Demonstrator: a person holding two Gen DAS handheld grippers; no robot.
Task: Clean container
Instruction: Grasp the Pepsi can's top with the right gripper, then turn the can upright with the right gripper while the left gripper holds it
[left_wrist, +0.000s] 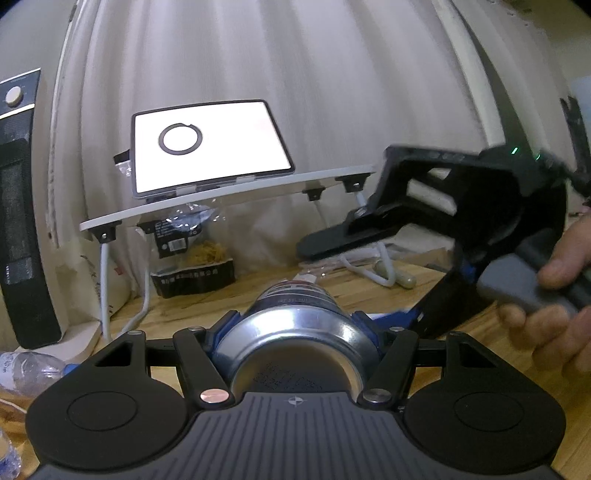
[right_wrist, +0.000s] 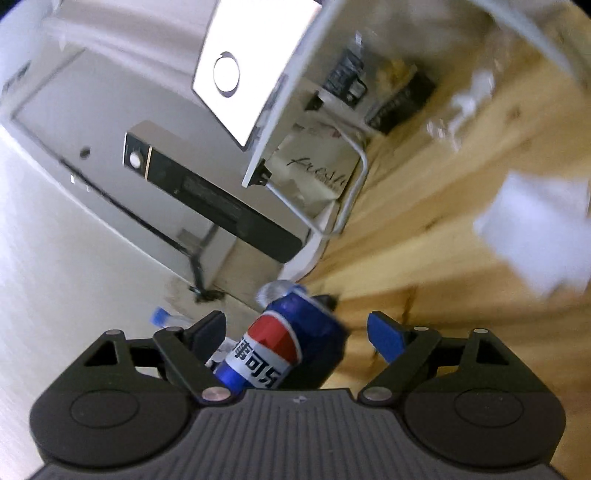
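A pale wooden counter (left_wrist: 436, 291) carries a white wire-legged shelf (left_wrist: 229, 201). Under the shelf stands a dark snack bag (left_wrist: 195, 266); left of it, a clear bottle (left_wrist: 26, 373) lies down.

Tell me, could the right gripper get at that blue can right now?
Probably yes. The right gripper is open, and the can already lies between its fingers with nothing in between. But the left gripper is clamped on the can, so it isn't free to take.
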